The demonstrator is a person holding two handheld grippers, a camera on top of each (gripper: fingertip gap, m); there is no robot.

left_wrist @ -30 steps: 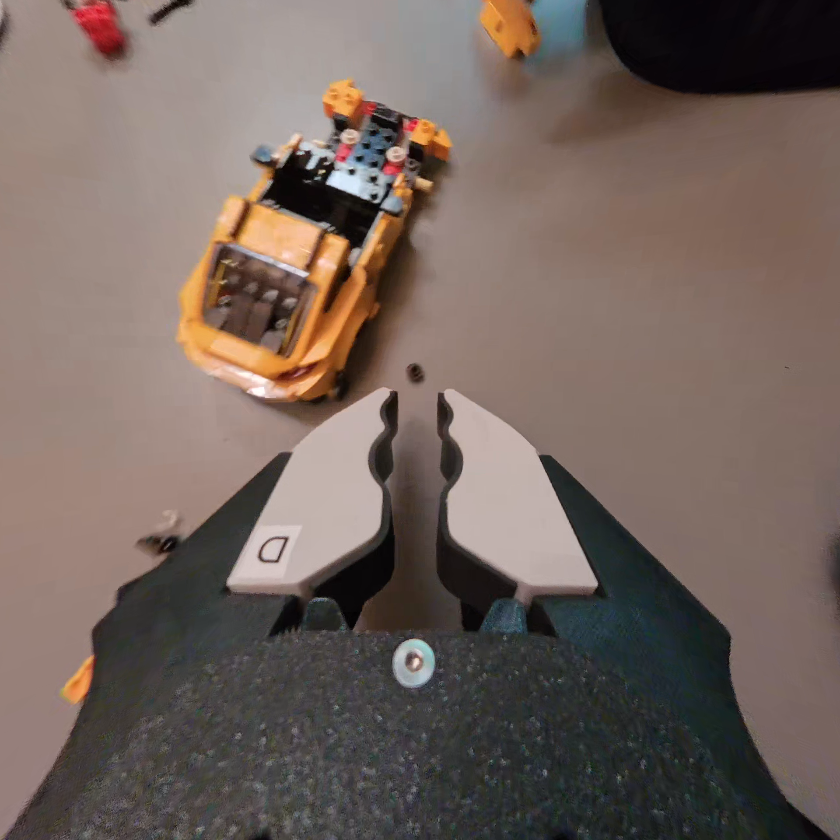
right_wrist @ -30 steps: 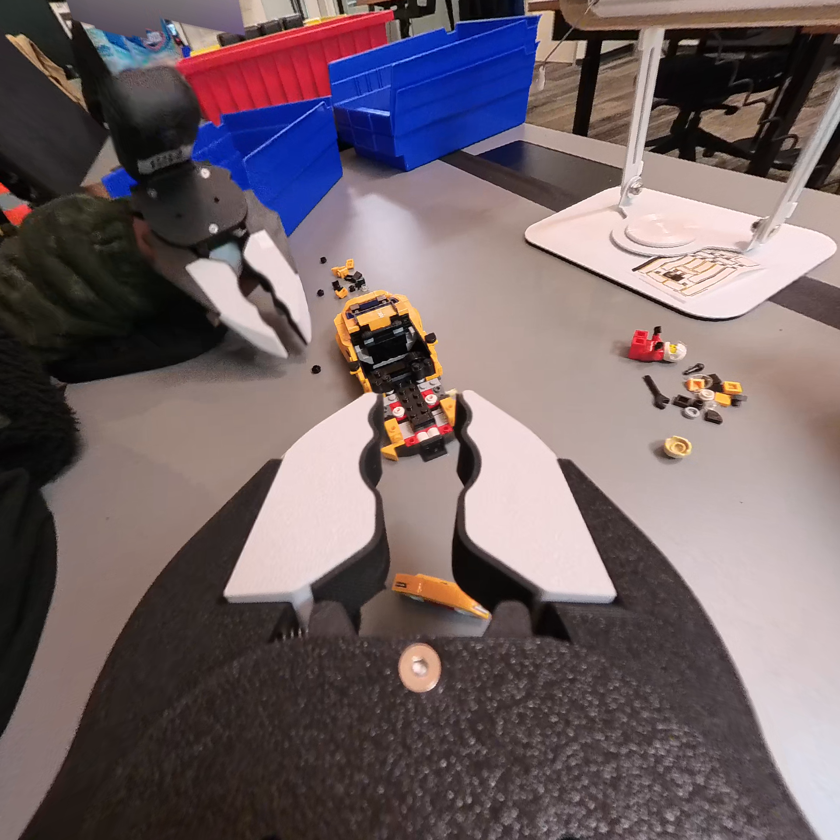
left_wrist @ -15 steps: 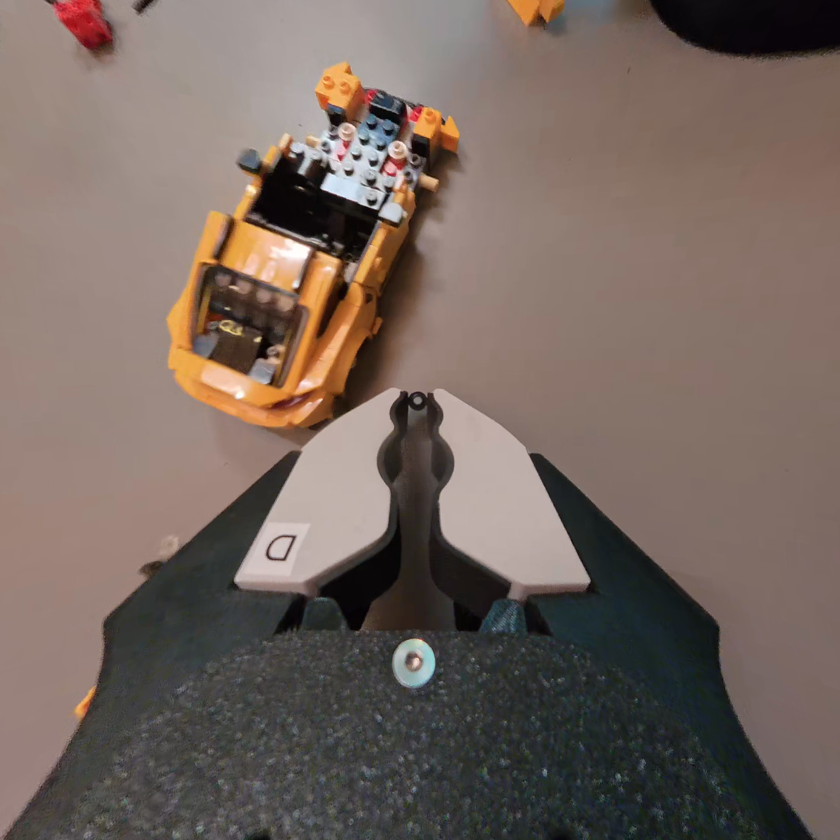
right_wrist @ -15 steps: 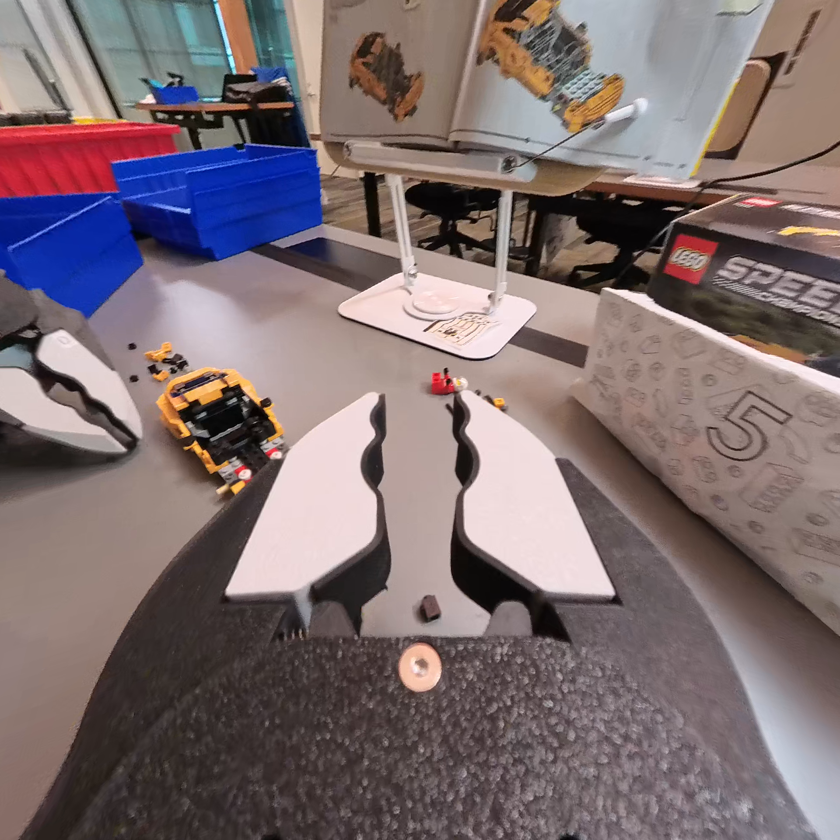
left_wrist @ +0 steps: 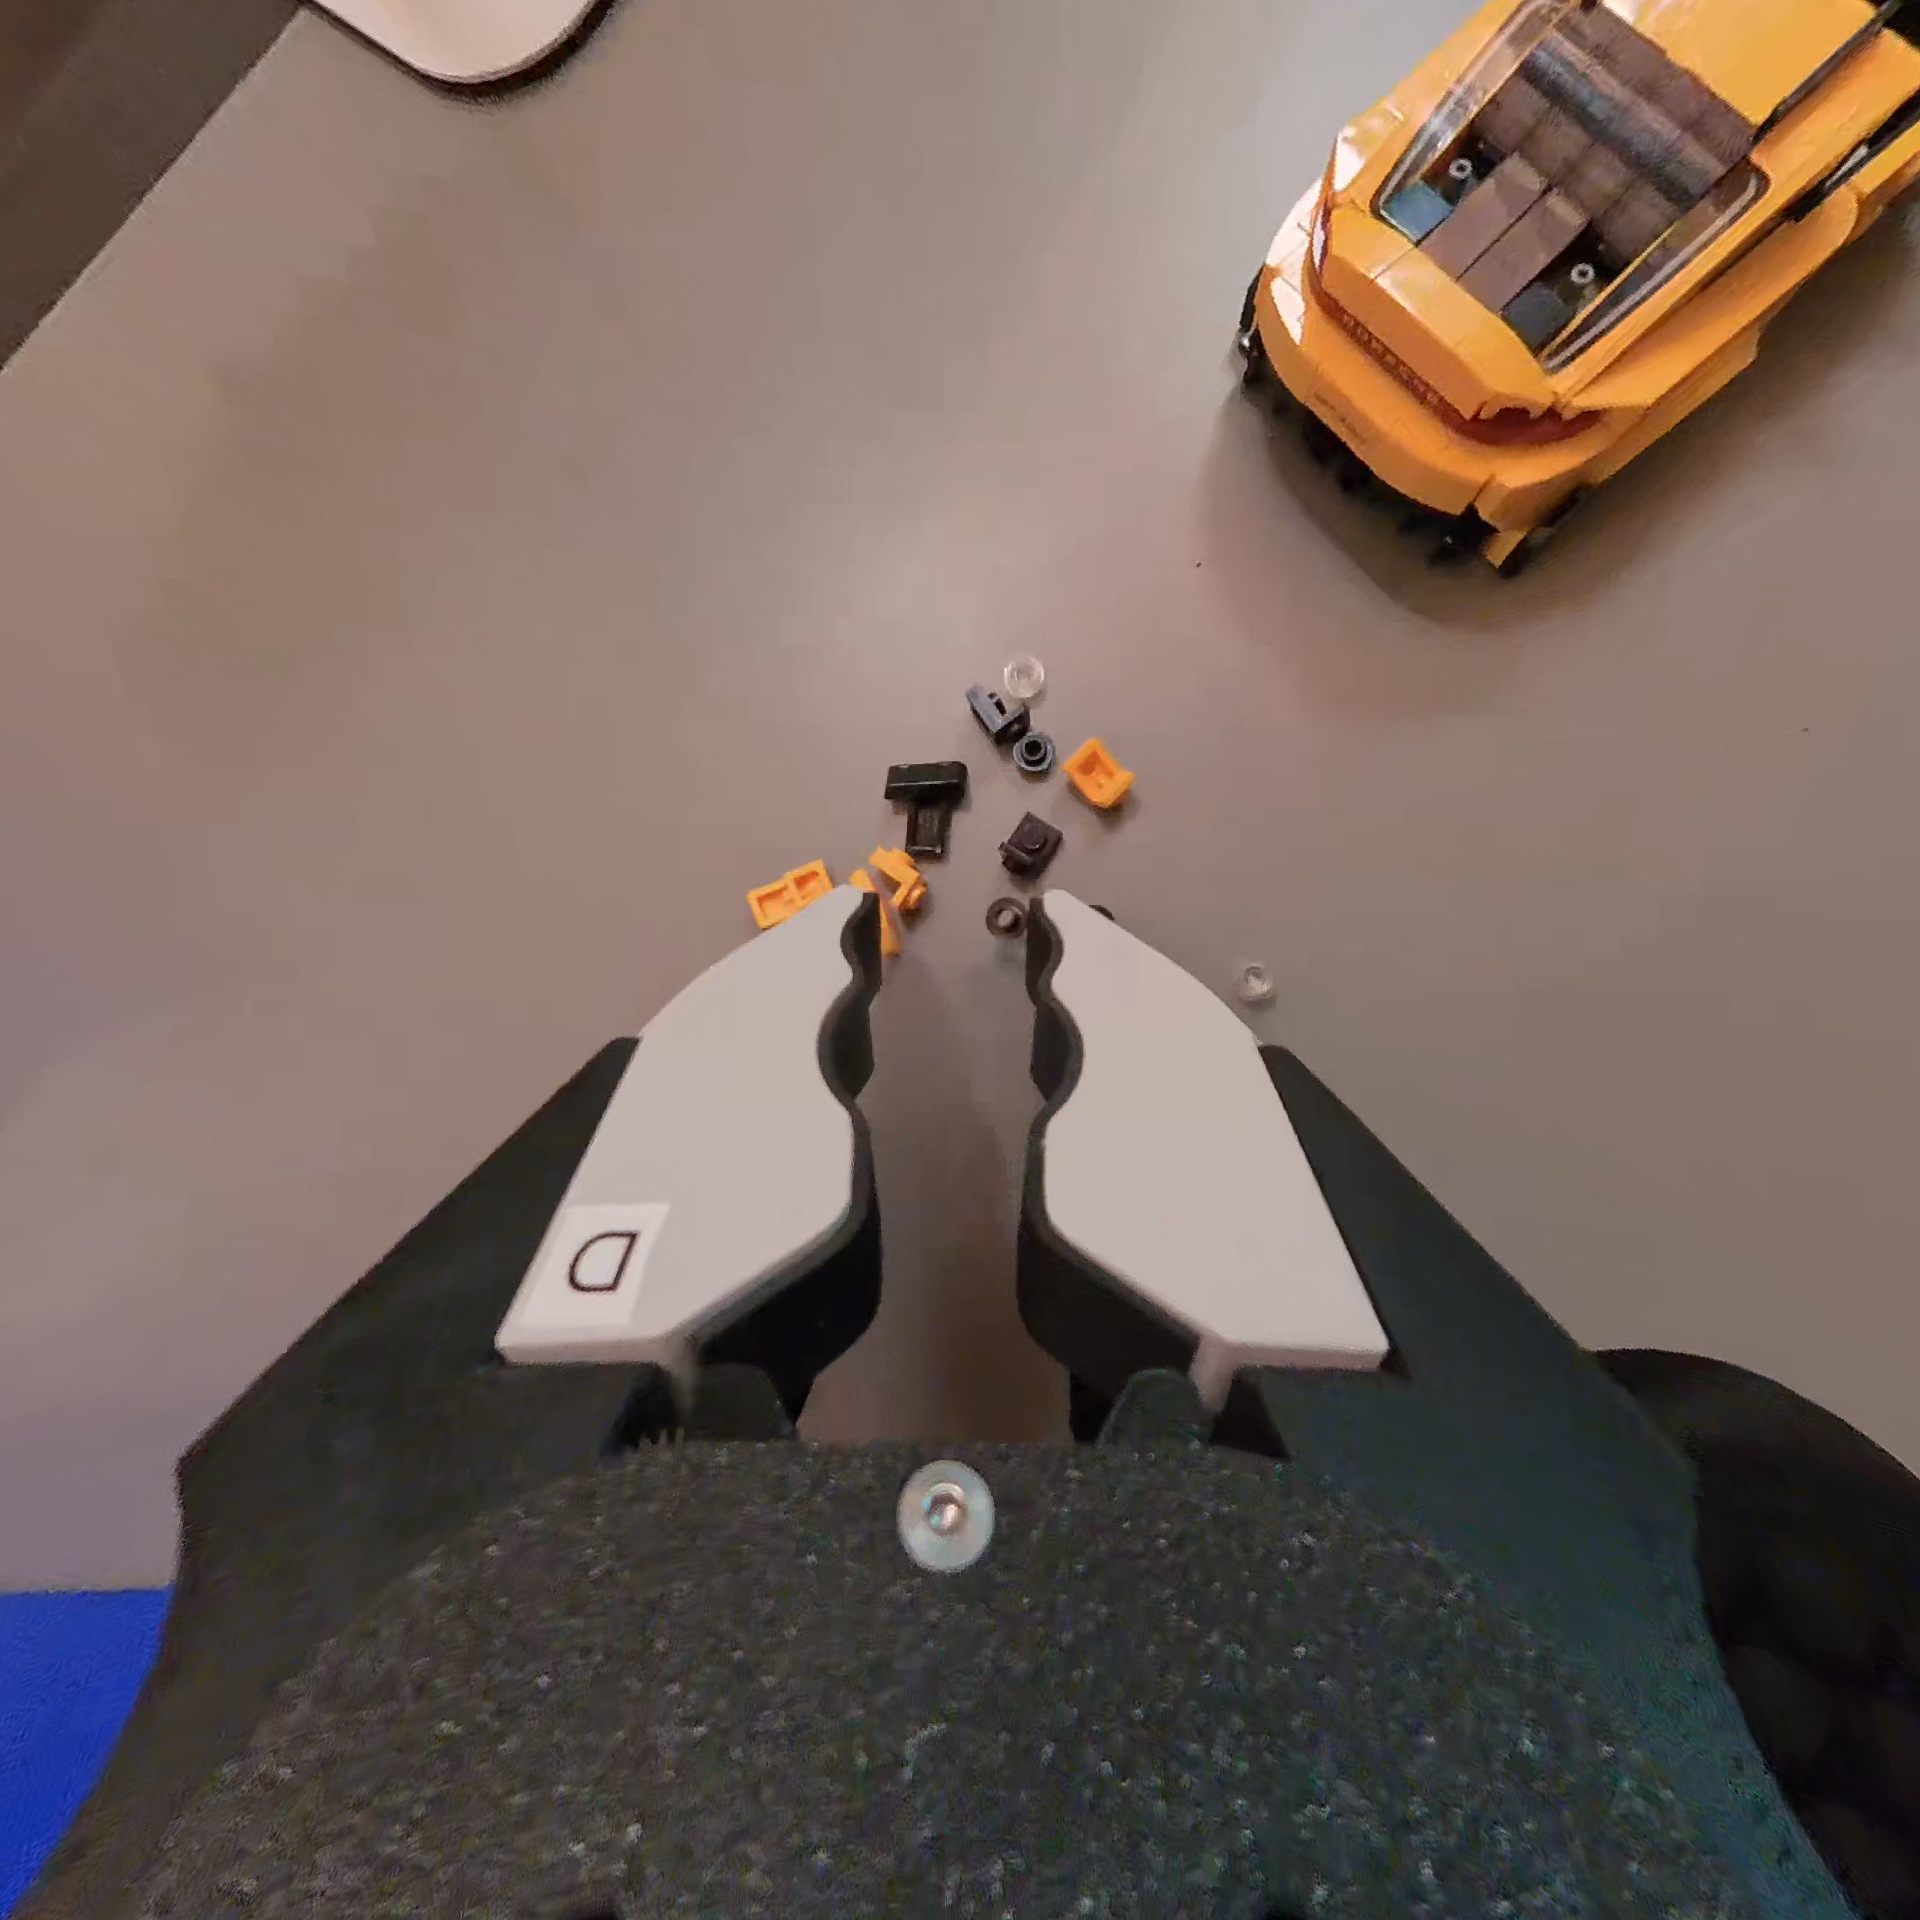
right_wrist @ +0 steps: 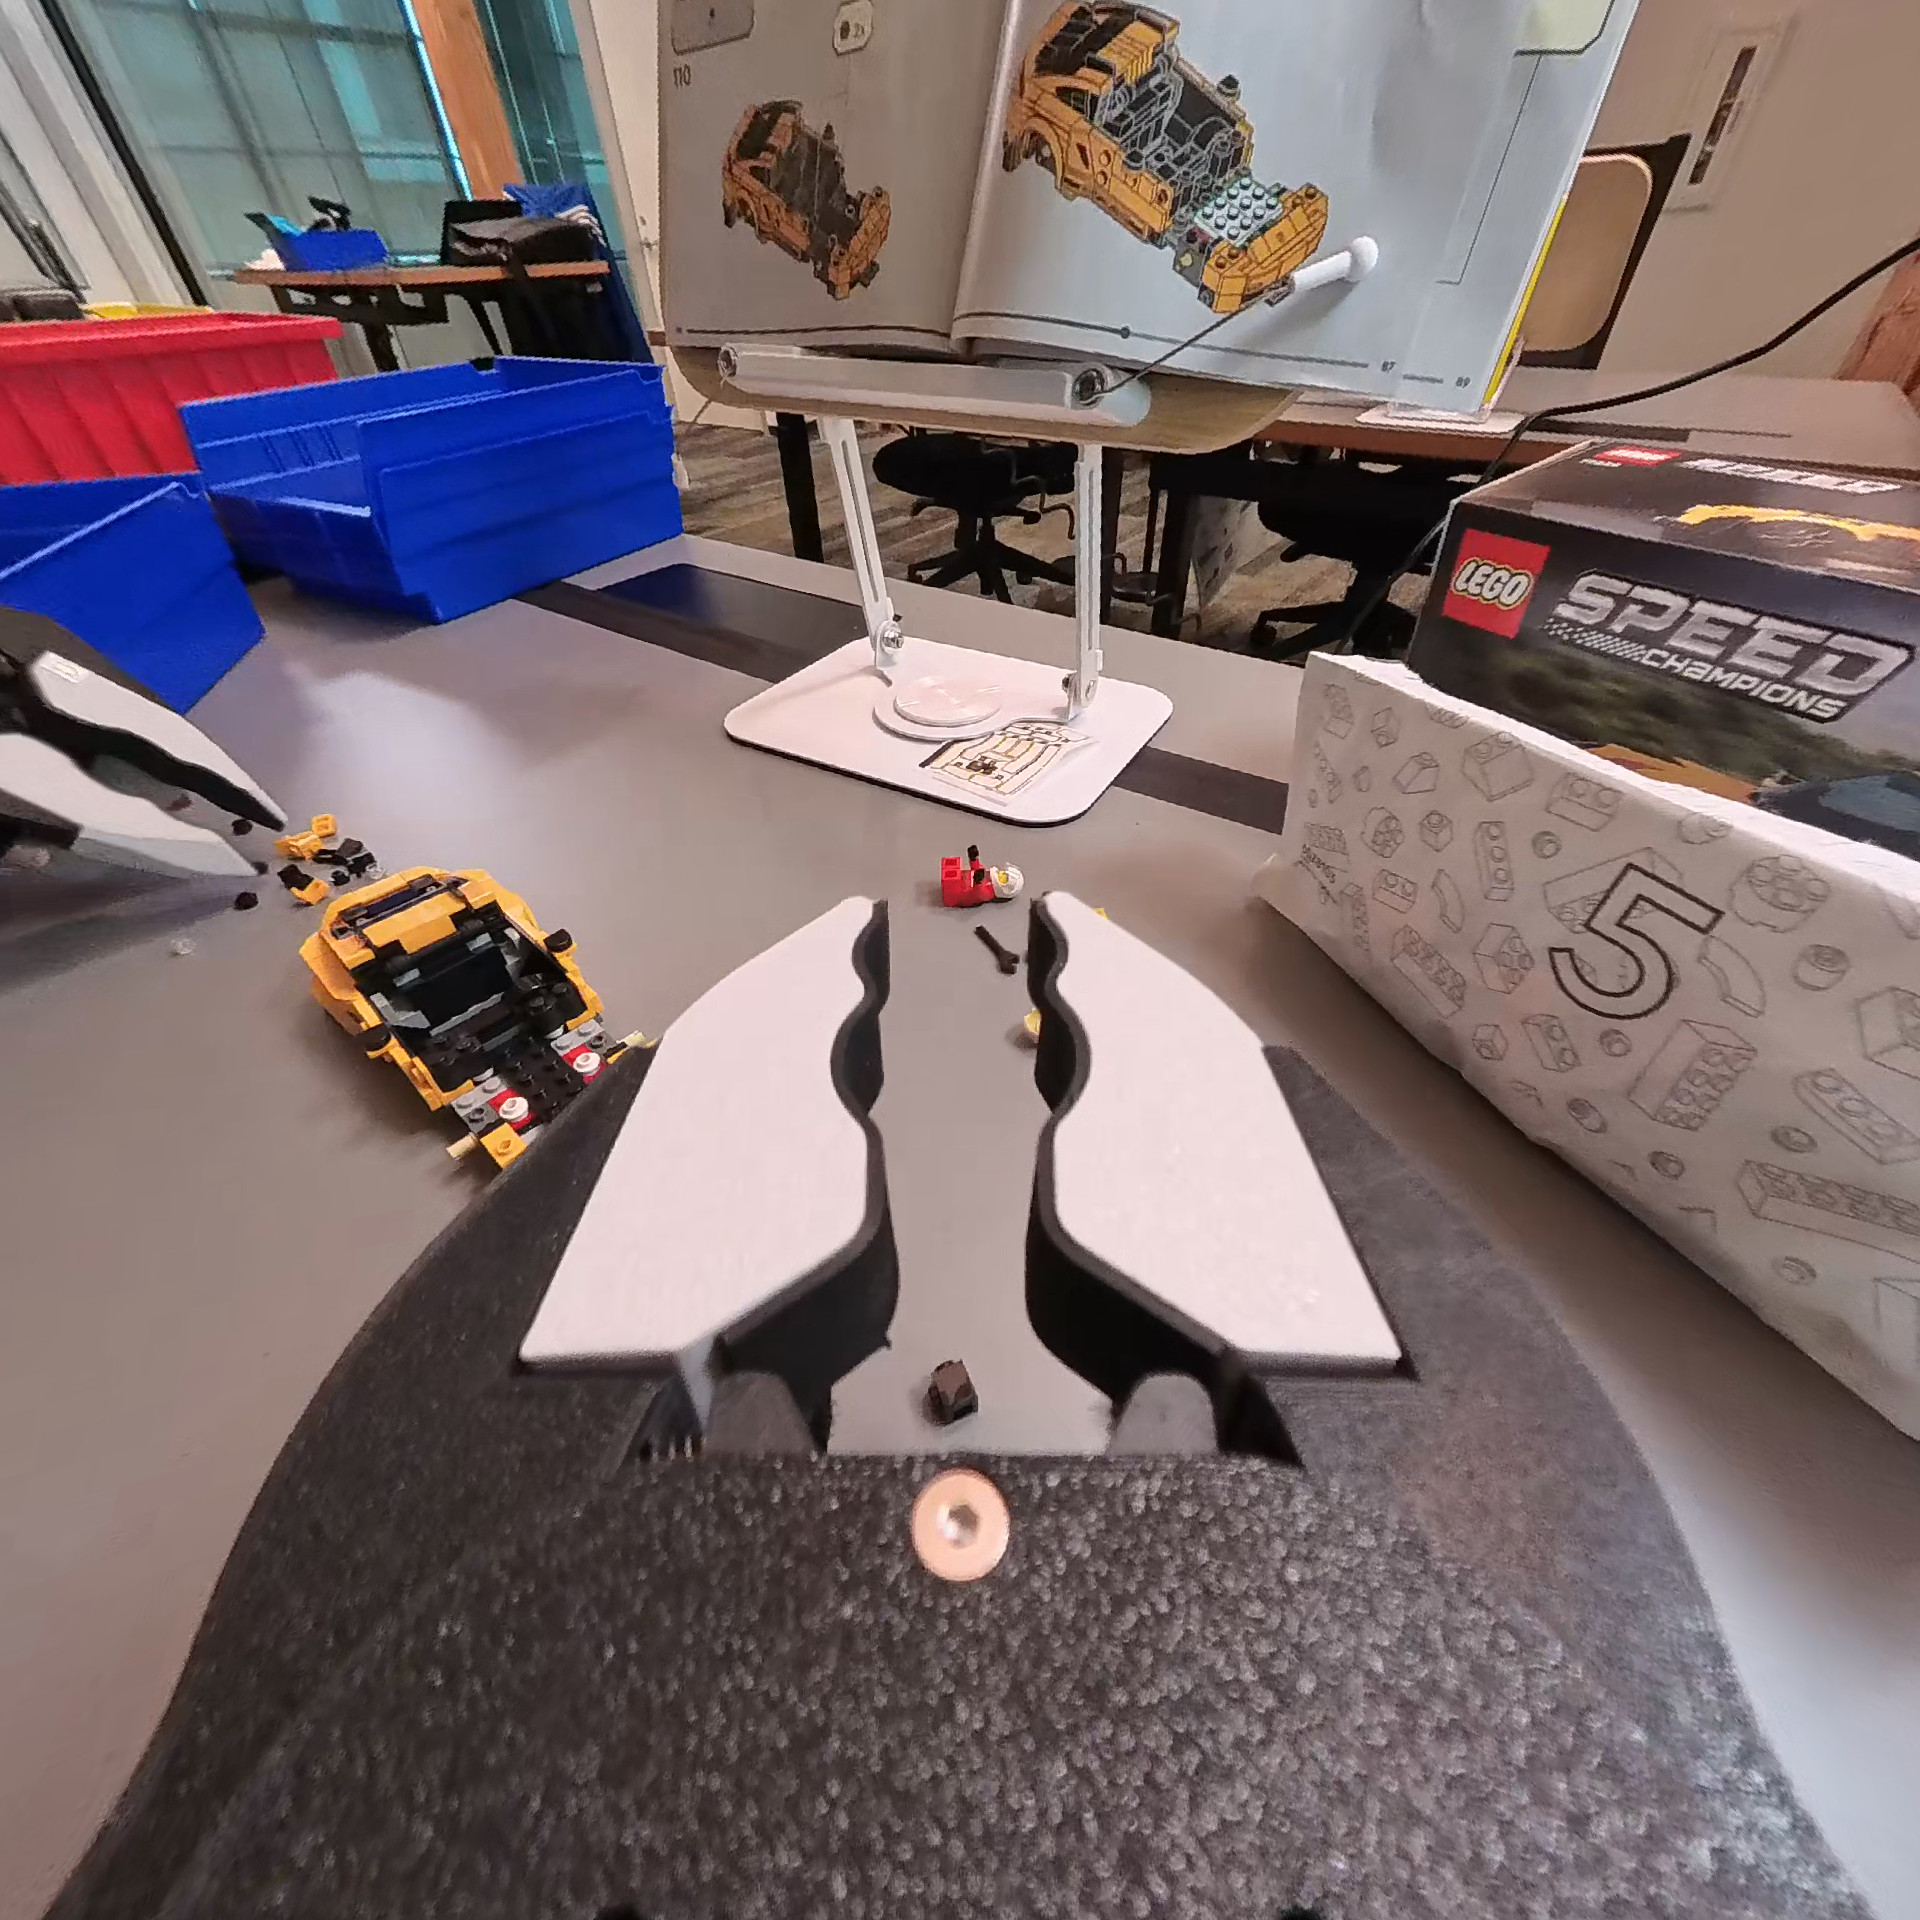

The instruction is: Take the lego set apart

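The left gripper point(left_wrist: 951, 914) is seen with its jaws spread a little way apart, and nothing is held between them. Its tips are lowered just over a scatter of loose pieces point(left_wrist: 940, 810) on the grey table point(left_wrist: 468, 540). A flat orange piece point(left_wrist: 788, 894) lies beside the left tip, and a small black ring point(left_wrist: 1004, 916) lies touching or just beside the inner edge of the right tip. A clear round stud point(left_wrist: 1255, 981) is seen just outside the right finger. Whether the tips touch the table cannot be told.

In the right wrist view, the left gripper point(right_wrist: 249, 831) is seen at the far left edge, and the same scatter is found just beyond its tips. The orange lego car point(right_wrist: 457, 997) is set on the table to the right of that scatter, its roof and front panels already removed. Its long axis is laid diagonally: the closed orange end is pointed away toward the left gripper, and the stripped studded end point(right_wrist: 520, 1101) is pointed toward the camera.

The right gripper point(right_wrist: 958, 914) is held above the table with its jaws spread apart and empty. Through the gap, a small black piece point(right_wrist: 952, 1390) is seen on the table. A red piece point(right_wrist: 964, 881) lies beyond the tips, and a white printed bag point(right_wrist: 1621, 997) lies at the right.
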